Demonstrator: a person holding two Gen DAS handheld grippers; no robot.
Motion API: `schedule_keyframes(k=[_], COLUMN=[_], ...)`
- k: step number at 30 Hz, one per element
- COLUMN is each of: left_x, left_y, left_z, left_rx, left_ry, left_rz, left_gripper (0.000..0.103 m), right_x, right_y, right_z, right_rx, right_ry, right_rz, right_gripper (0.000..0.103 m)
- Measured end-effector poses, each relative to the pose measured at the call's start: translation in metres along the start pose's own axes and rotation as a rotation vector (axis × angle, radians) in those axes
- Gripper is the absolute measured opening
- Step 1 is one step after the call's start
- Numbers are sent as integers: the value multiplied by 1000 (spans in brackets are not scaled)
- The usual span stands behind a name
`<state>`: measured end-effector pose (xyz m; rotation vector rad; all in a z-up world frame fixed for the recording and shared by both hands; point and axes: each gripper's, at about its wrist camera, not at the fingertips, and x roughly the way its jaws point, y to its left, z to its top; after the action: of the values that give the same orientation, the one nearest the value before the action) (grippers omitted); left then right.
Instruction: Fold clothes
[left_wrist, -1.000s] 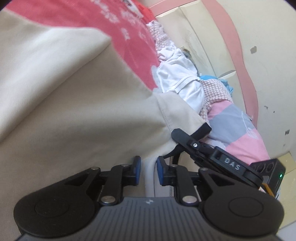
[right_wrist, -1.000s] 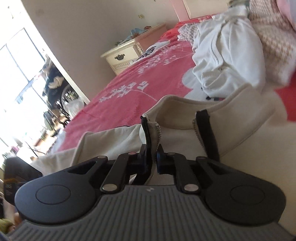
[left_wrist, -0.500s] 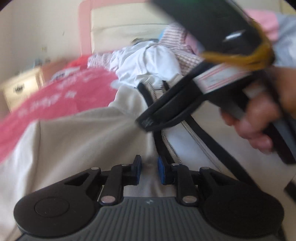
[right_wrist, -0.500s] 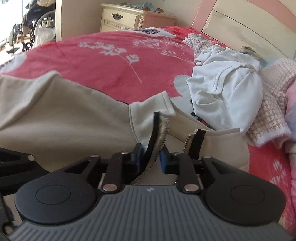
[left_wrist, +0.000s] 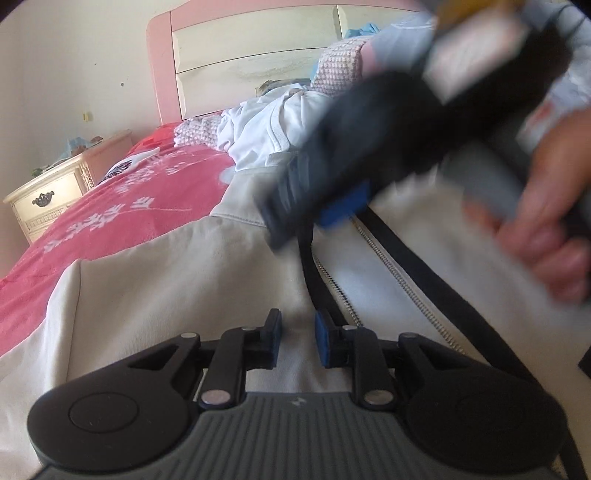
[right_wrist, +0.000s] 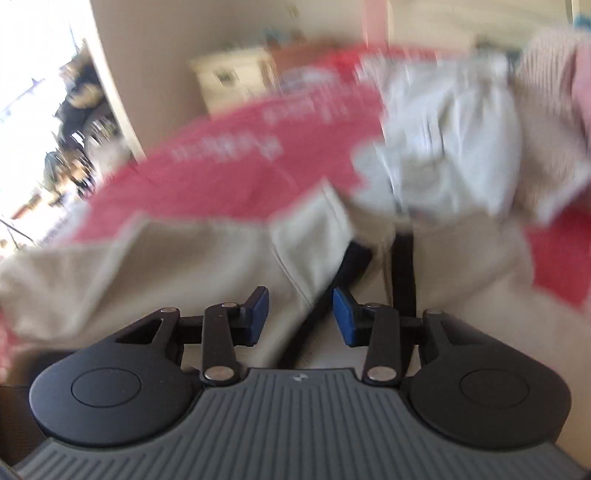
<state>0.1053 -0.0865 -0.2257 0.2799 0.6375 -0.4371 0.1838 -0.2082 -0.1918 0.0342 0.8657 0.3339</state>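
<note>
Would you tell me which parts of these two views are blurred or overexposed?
Left wrist view: the right gripper and hand are motion-smeared; the beige jacket and headboard stay sharp. Right wrist view: everything beyond the gripper is smeared, and the window is blown out.

Both grippers are black with ribbed grey bodies and silver screws. The left gripper (left_wrist: 297, 336) and right gripper (right_wrist: 300, 313) have blue pads

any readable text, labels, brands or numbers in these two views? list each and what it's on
None can be read.
White print on the red bedspread: shapes only, too blurred to tell whether it is lettering.
Small pale mark on the left tongs' grey housing: an emblem, not lettering.
Same small mark on the right tongs' grey housing: no letters.
Pale label patch on the right tongs' body seen from the left wrist: motion-blurred, unreadable.
</note>
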Motion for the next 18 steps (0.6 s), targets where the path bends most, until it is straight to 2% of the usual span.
schedule_keyframes(k=[1,2,5,6,8,11,14,16,18], left_x=[-1,-3,-12,-17,-31,-49,-62,-69,-72], left_y=[3,8,34,42,50,46,20,1,-10], left_z=[1,3,10,12,14,11,1,-7,-15], left_rx=[-21,-57,-222,-269,-323,-343,-310,-286,-286], left_ry=[-1,4,42,49,63,114,194,240,271], left_rz=[-9,-22,-105,-134,-189,-285,-396,-438,-441], left_gripper=[22,26,41,41,41,40,40,39,39], right_x=[12,9,-30,-46,-77,-108,-113,-105,-92], right_y=[-9,-17,-36,-40,-45,-53,-64,-67,-59], right_z=[-4,-6,-1,-1,2,5,5,6,11], right_rx=[48,104,263,273,260,214,219,236,206], right_ry=[21,-17,-101,-131,-169,-175,-185,-164,-140], right_rz=[-7,24,113,148,161,111,34,7,-20], right_gripper=[37,36,38,38,39,39,39,39,39])
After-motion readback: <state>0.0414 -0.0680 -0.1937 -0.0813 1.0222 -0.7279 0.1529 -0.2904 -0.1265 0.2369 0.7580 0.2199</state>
